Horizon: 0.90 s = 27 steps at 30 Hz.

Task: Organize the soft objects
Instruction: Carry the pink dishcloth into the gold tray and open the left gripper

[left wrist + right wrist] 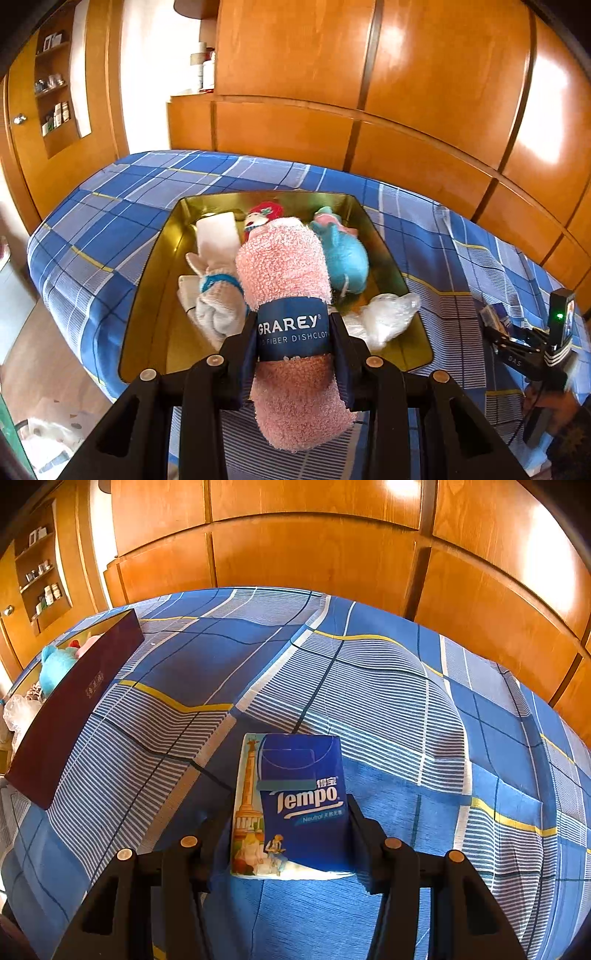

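The pink cloth roll (284, 295) is clamped by its blue paper band in the left claw (293, 328), hanging over the near half of the gold-lined box (155, 266) on the bed (110, 206). The roll's long axis runs straight along the claw's line, its far end pointing toward the back of the box, tilted downward, its near end sticking back between the arms. Beneath it in the box lie a white sock bundle (214, 295) to its left, a blue plush (341, 258) to its right, a red-haired doll (264, 216) and a white pad (218, 232) toward the back, and crinkled plastic (384, 317) at the near right corner. The free lane appears to be the strip between sock and plush, parallel to the roll, so lowering it as it points should seat it. The right claw (291, 823) holds a Tempo tissue pack (295, 801) upright-lengthwise between its pads, over the bed well to the right of the box (74, 709); the left hand is plainly the nearer one.
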{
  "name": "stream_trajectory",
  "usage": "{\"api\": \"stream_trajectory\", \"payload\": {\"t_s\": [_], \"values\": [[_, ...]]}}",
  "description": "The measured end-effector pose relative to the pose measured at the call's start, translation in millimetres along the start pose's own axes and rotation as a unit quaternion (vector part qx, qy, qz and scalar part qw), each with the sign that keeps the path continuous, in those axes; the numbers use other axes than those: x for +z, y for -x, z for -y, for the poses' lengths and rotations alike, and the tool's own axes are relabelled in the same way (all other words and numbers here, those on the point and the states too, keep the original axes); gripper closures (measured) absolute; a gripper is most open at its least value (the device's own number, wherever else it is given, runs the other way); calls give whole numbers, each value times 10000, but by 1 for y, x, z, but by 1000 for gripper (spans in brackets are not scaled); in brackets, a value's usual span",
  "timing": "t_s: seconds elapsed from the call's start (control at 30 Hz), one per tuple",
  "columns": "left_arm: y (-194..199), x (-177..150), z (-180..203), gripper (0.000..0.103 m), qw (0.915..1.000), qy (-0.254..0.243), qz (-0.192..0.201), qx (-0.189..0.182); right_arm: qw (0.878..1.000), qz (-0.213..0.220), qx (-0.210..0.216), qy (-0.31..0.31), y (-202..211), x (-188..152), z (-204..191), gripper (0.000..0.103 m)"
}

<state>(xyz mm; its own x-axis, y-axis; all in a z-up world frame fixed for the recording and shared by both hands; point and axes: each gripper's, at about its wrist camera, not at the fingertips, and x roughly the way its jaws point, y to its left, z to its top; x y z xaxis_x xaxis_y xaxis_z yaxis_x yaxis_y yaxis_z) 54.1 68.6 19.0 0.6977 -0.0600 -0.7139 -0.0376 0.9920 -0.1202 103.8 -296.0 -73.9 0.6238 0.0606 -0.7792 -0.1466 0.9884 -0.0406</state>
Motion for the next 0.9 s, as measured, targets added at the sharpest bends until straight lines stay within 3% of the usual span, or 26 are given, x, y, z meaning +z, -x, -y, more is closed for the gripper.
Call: {"api": "stream_trajectory", "payload": {"t_s": [0.27, 0.47, 0.57, 0.8, 0.9], "values": [[-7, 0, -33, 67, 9991, 390, -124, 71, 10000, 0, 0, -3, 0, 0, 0, 50], [-8, 14, -70, 67, 9957, 913, -157, -59, 10000, 0, -2, -5, 0, -1, -1, 50], [-14, 27, -80, 67, 9930, 1117, -222, -322, 10000, -2, 8, -4, 0, -1, -1, 50], [-48, 66, -71, 67, 9918, 1105, -375, -522, 10000, -3, 23, -2, -1, 0, 0, 50], [-69, 79, -75, 67, 9881, 1353, -491, -538, 10000, -3, 26, 0, -2, 0, 1, 50]]}}
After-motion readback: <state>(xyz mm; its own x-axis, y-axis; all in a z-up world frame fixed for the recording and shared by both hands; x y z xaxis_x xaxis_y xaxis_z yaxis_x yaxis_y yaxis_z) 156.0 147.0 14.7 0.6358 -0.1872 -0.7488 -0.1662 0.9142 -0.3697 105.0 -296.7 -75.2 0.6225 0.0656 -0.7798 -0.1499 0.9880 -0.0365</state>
